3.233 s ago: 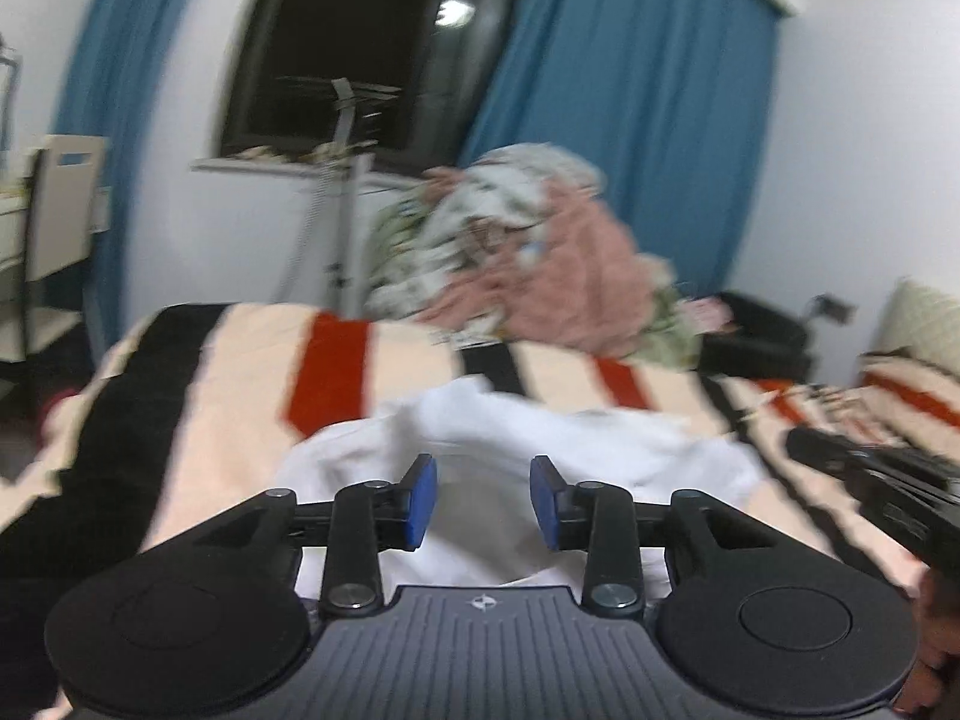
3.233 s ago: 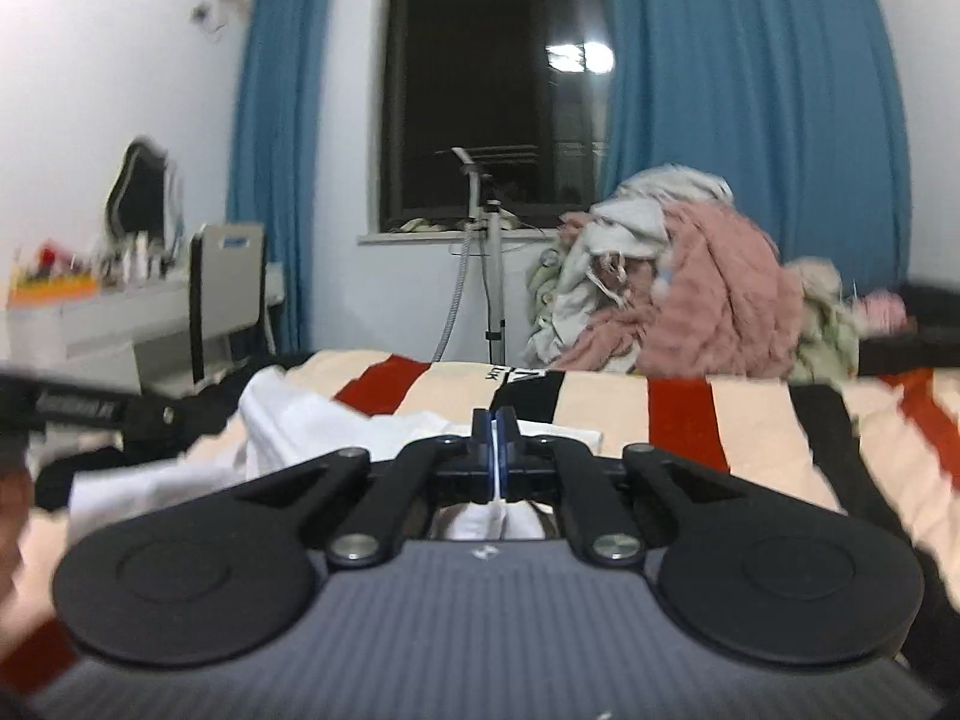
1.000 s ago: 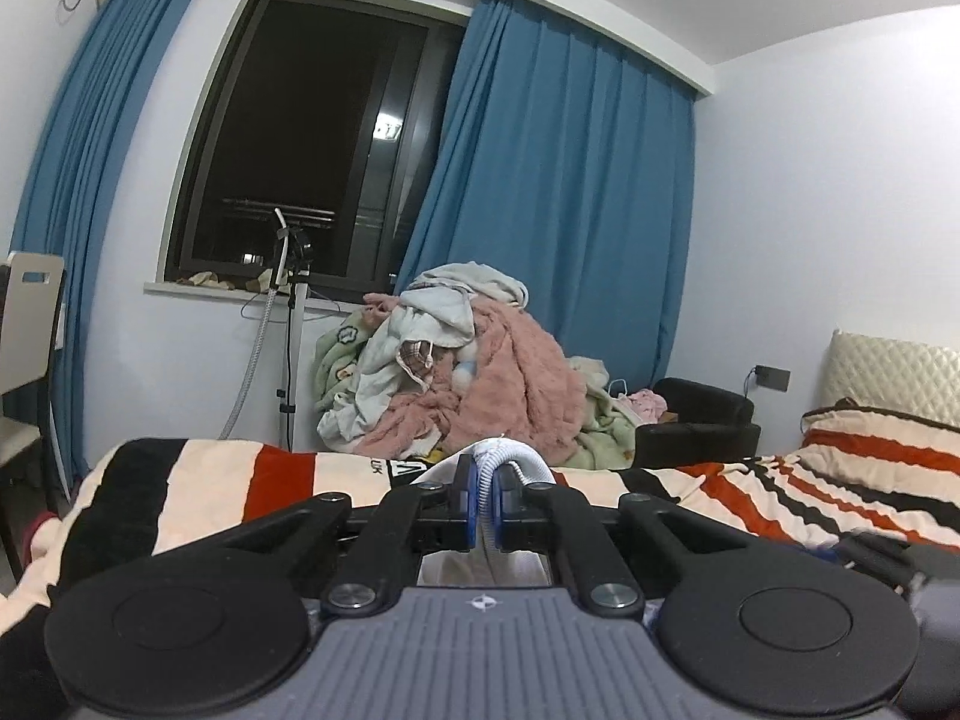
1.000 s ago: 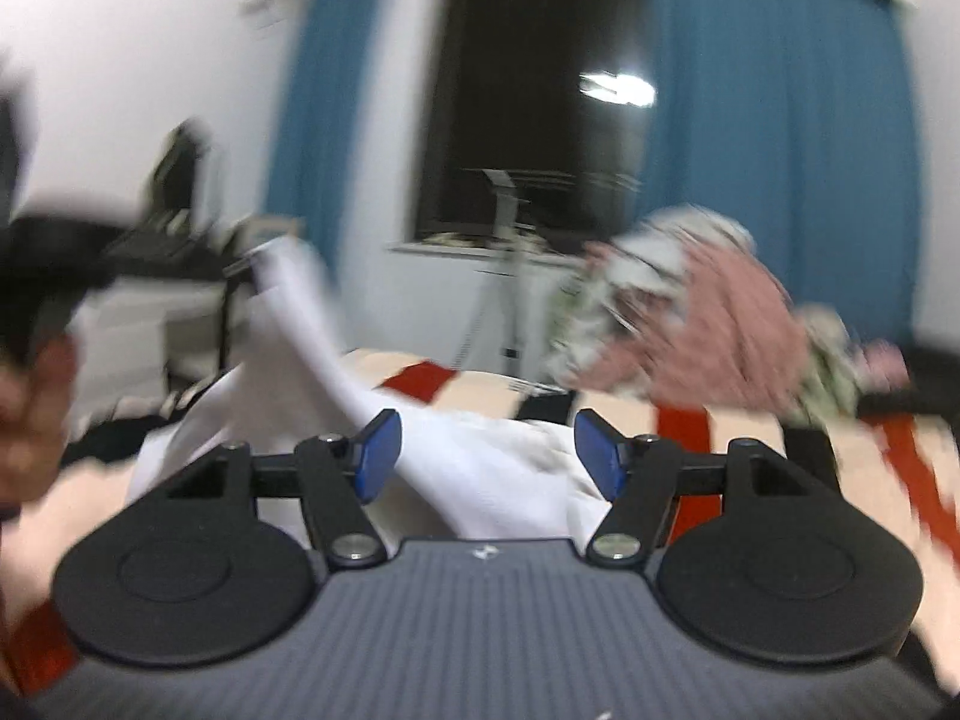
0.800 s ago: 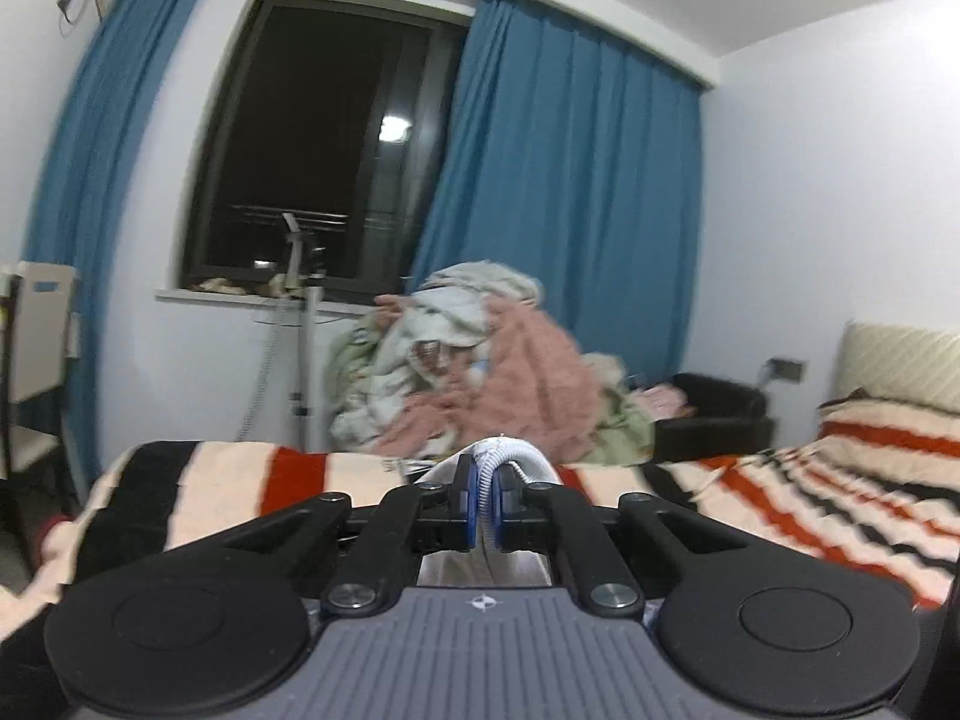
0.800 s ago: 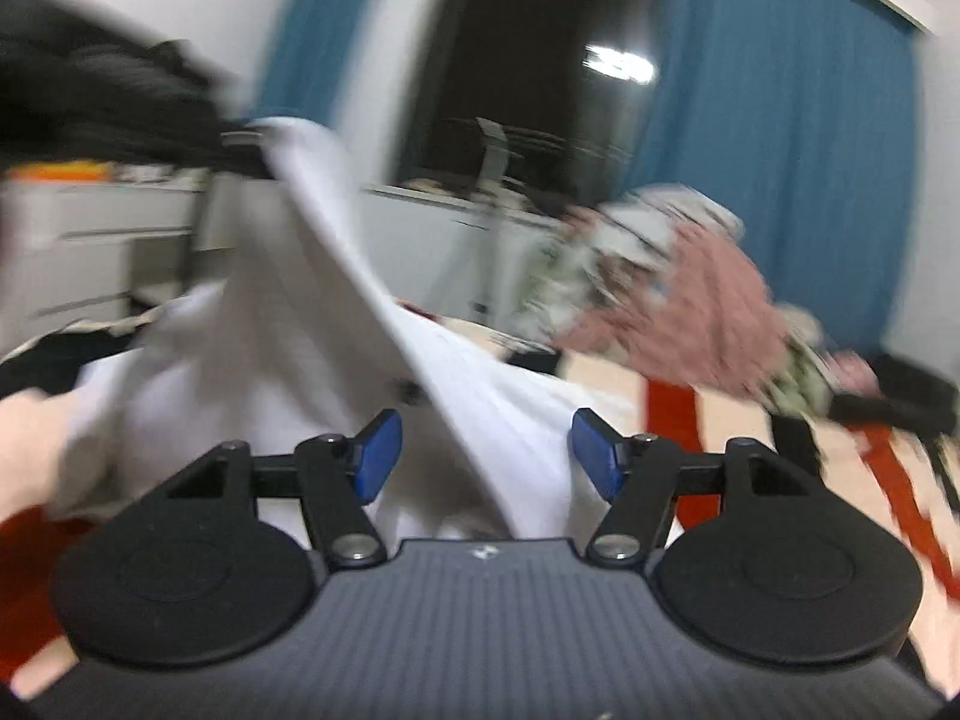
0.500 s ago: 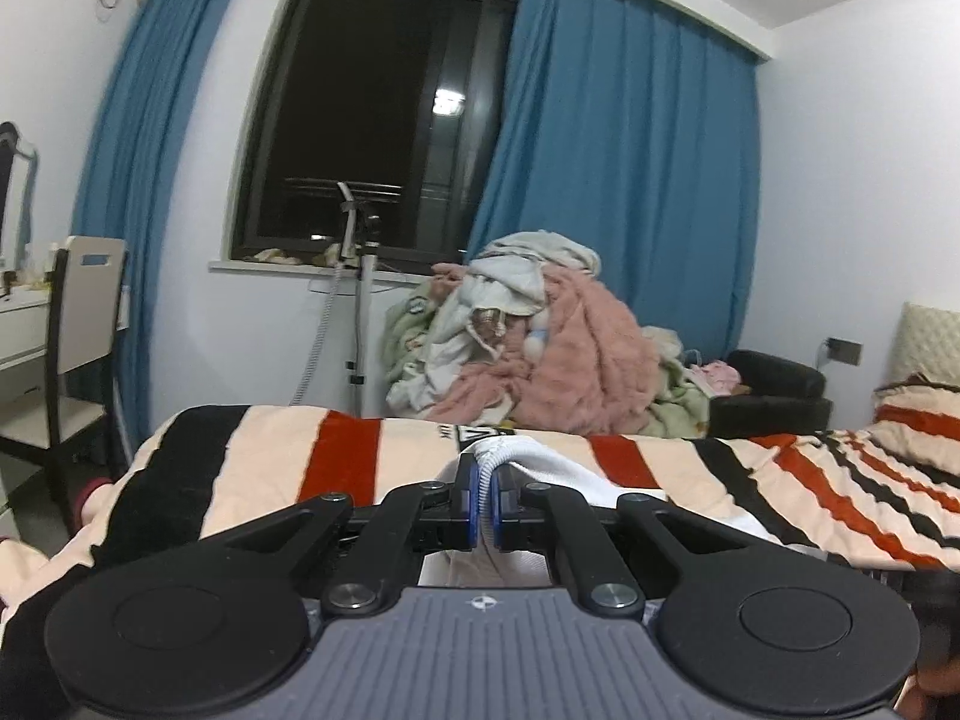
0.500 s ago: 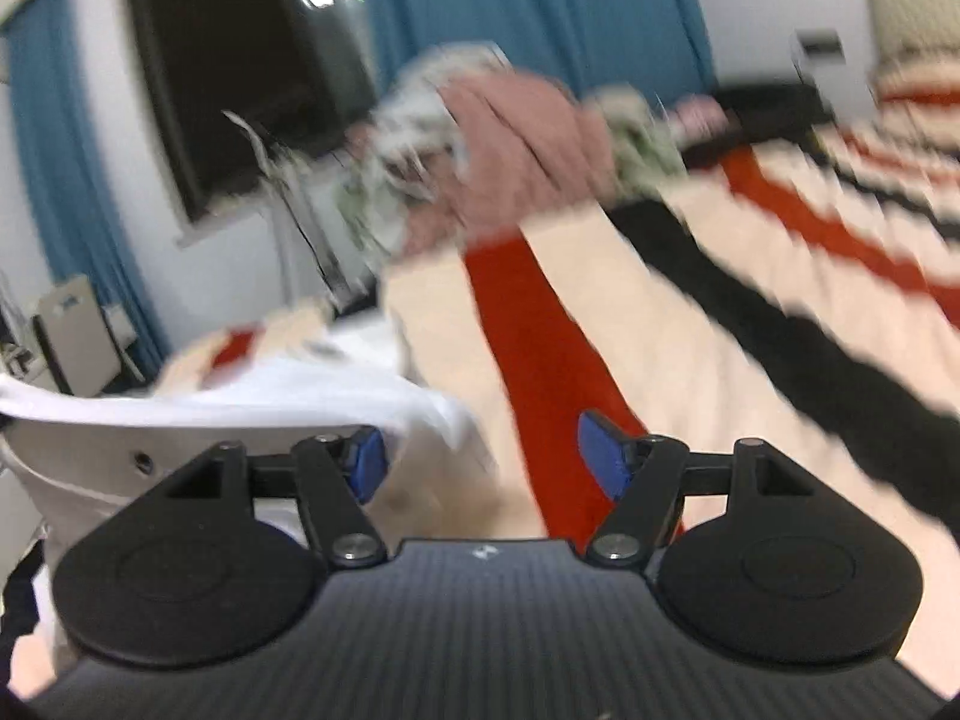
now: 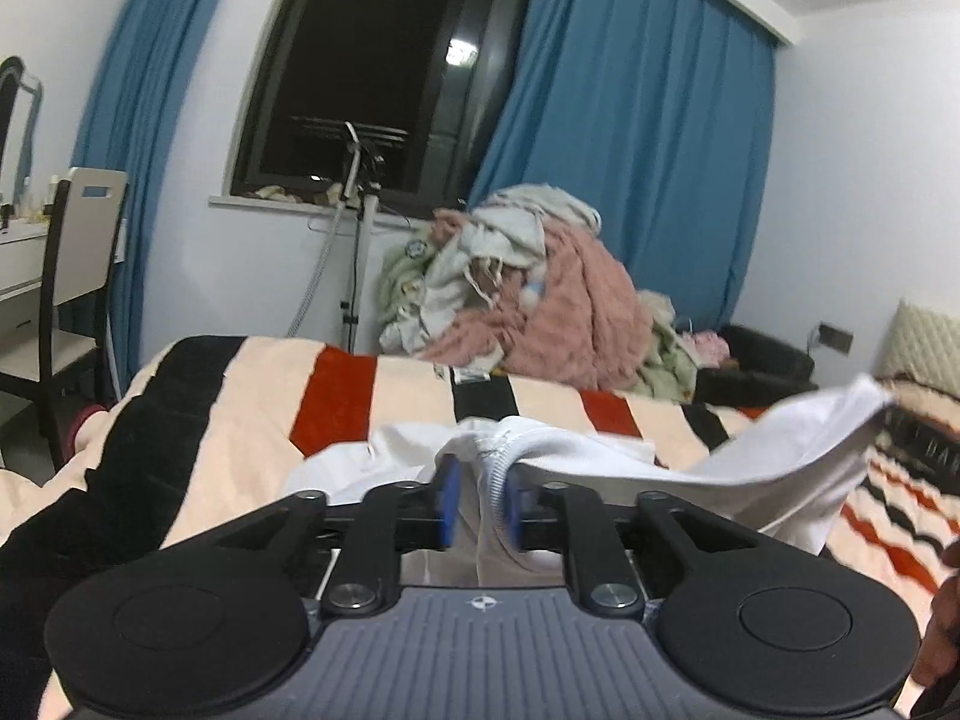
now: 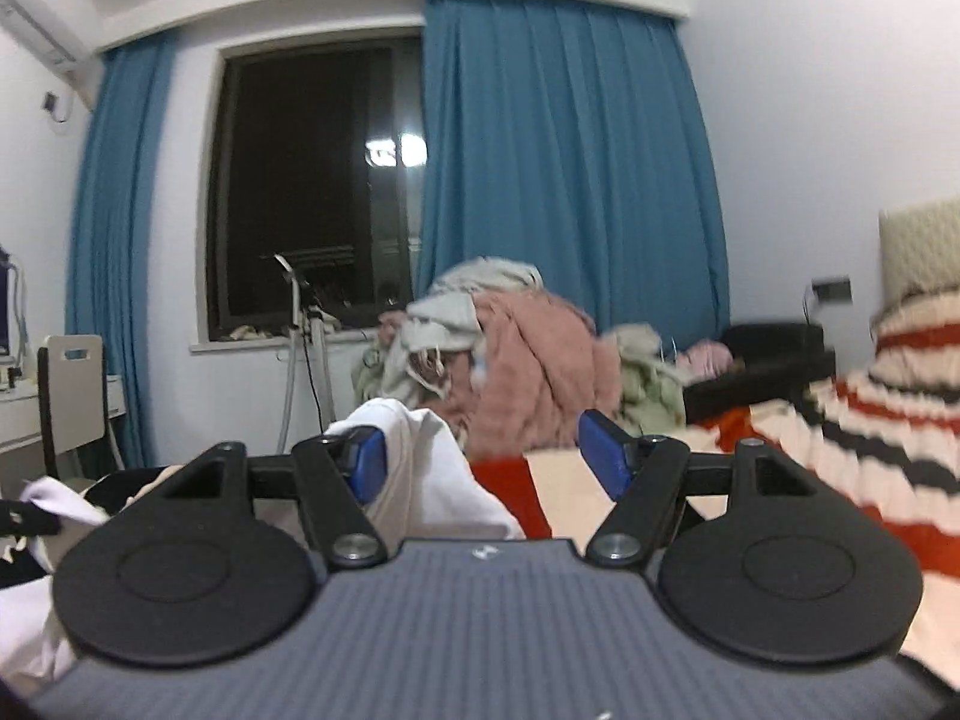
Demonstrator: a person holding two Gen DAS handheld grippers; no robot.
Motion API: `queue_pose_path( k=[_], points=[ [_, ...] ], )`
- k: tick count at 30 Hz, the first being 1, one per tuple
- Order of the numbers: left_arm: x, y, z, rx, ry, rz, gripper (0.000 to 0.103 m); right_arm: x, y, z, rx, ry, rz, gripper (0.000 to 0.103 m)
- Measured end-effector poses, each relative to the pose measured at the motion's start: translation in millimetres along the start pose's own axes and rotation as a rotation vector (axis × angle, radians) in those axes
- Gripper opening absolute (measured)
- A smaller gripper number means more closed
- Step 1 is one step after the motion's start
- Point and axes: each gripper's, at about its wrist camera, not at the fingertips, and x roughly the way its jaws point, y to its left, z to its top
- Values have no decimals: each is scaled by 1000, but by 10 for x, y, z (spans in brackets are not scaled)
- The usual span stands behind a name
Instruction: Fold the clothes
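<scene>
A white garment [image 9: 630, 462] lies on the striped bed [image 9: 240, 408]. My left gripper [image 9: 478, 495] has its jaws slightly apart, with the garment's ribbed collar edge [image 9: 498, 480] between the blue pads. One end of the garment lifts up to the right [image 9: 840, 414]. In the right wrist view my right gripper [image 10: 483, 462] is open. A fold of the white garment [image 10: 432, 474] rests against its left pad [image 10: 367, 468] and drapes between the jaws.
A big pile of pink, white and green clothes [image 9: 528, 312] sits at the bed's far end under blue curtains and a dark window. A chair [image 9: 72, 276] and desk stand at left. A black armchair [image 9: 762, 360] stands at right.
My left gripper's jaws have parted slightly around the collar and it has lowered toward the bed. My right gripper swung back up to level, still open, with white cloth now against its left pad.
</scene>
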Motion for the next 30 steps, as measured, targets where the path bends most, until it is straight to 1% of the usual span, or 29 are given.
queue_pose_path(
  k=[1, 2, 3, 4, 7, 9, 10, 12, 14, 15, 17, 18, 19, 21, 23, 25, 27, 29, 30],
  points=[
    [38, -30, -17, 19, 14, -5, 39, 6, 17, 5, -12, -9, 7, 69],
    [78, -61, -39, 41, 24, -4, 45, 8, 25, 1, -17, -15, 11, 69],
    [120, -89, -63, 63, 29, 3, 54, 8, 33, -1, -21, -20, 15, 69],
    [162, -125, -90, 90, 31, 15, 57, -16, 42, 15, -23, -26, 20, 69],
    [328, -197, -152, 162, 45, 42, 61, -41, 37, 37, -31, -46, 25, 69],
    [433, -199, -168, 194, 43, 49, 61, -87, 57, 52, -43, -56, 25, 69],
    [486, -198, -173, 207, 42, 54, 65, -108, 68, 49, -48, -58, 27, 69],
    [601, -184, -162, 214, 38, 69, 67, -154, 91, 41, -52, -63, 30, 69],
    [706, -162, -141, 221, 41, 103, 67, -185, 99, 36, -65, -68, 30, 69],
    [752, -144, -131, 220, 42, 124, 67, -196, 108, 34, -76, -70, 30, 69],
    [774, -37, -116, 169, 44, 199, 67, -203, 121, 14, -107, -62, 24, 69],
    [773, 42, -111, 128, 52, 231, 67, -181, 121, -8, -124, -44, 19, 69],
    [761, 116, -100, 94, 57, 251, 67, -135, 122, -40, -139, -6, 13, 69],
    [699, 240, -95, 45, 48, 289, 67, -31, 96, -113, -135, 87, 4, 68],
    [604, 310, -86, 11, 34, 312, 68, 96, 57, -237, -118, 202, -12, 68],
    [482, 321, -75, -6, 18, 317, 68, 177, 47, -331, -108, 285, -15, 68],
    [335, 265, -68, 4, -14, 322, 69, 250, 50, -425, -105, 363, -11, 67],
    [188, 208, -66, 12, -48, 327, 73, 281, 63, -482, -95, 408, -19, 67],
    [111, 180, -91, 0, -69, 330, 78, 279, 61, -509, -87, 421, -25, 67]
  ],
)
